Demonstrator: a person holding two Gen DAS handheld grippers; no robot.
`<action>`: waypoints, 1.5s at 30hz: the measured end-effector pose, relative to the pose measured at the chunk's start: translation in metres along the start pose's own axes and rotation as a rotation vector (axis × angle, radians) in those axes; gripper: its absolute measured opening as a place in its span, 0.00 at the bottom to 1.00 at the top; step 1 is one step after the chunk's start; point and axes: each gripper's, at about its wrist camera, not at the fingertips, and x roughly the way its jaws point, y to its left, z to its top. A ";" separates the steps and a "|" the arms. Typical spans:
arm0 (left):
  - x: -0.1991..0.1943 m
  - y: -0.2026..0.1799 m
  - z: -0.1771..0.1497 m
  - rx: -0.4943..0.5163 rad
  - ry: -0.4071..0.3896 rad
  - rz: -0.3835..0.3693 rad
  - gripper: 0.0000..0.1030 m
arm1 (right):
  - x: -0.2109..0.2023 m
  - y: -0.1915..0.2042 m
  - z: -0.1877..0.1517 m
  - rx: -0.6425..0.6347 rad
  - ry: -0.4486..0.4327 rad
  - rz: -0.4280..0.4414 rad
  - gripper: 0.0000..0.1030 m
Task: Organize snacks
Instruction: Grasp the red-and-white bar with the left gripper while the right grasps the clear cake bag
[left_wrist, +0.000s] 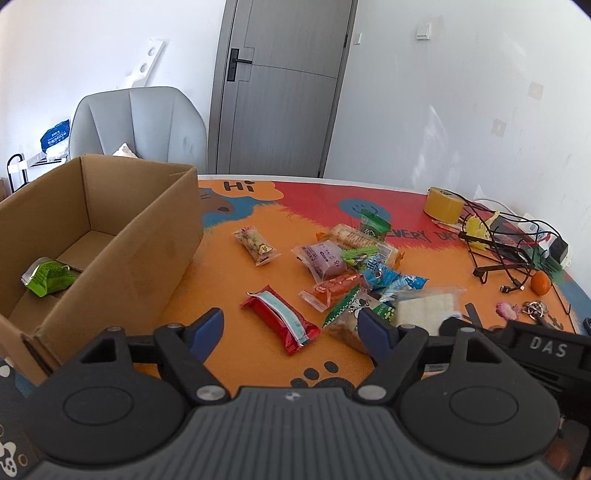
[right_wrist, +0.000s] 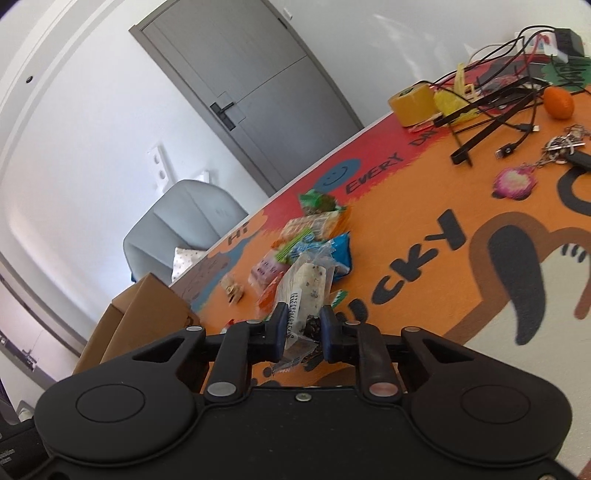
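A desk (left_wrist: 406, 206) with a bright orange and red cartoon covering is shown, scattered with wrapped snacks. At its left side an open cardboard box (left_wrist: 122, 236) stands, and one green packet (left_wrist: 50, 276) is already seen lying inside.

The left gripper (left_wrist: 291, 328) is held with its jaws wide apart and nothing between them. Just ahead of the gap a red snack bar (left_wrist: 280, 319) lies flat on the desk, its long axis set slantwise to the jaws, running from upper left to lower right. It is judged the nearest loose snack to this hand, and the box lies immediately to its left.

The right gripper (right_wrist: 303, 328) is seen with its jaws drawn nearly together on a clear-wrapped pale bar (right_wrist: 301, 284) (a barcode is visible on the wrapper). The bar's long axis points forward, away from the jaws, and one end is pinched between them. Whether it has left the desk cannot be told.

The remaining pile of snacks (left_wrist: 354, 258) lies beyond, toward the middle of the desk.
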 end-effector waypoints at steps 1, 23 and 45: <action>0.002 -0.001 0.000 0.001 0.000 0.003 0.77 | -0.001 -0.002 0.001 0.003 -0.006 -0.008 0.19; 0.065 -0.005 -0.001 0.021 0.063 0.110 0.25 | -0.010 -0.037 0.010 0.050 -0.035 -0.121 0.18; 0.043 0.003 -0.009 0.025 0.059 0.026 0.19 | 0.012 -0.019 0.001 -0.015 -0.009 -0.174 0.60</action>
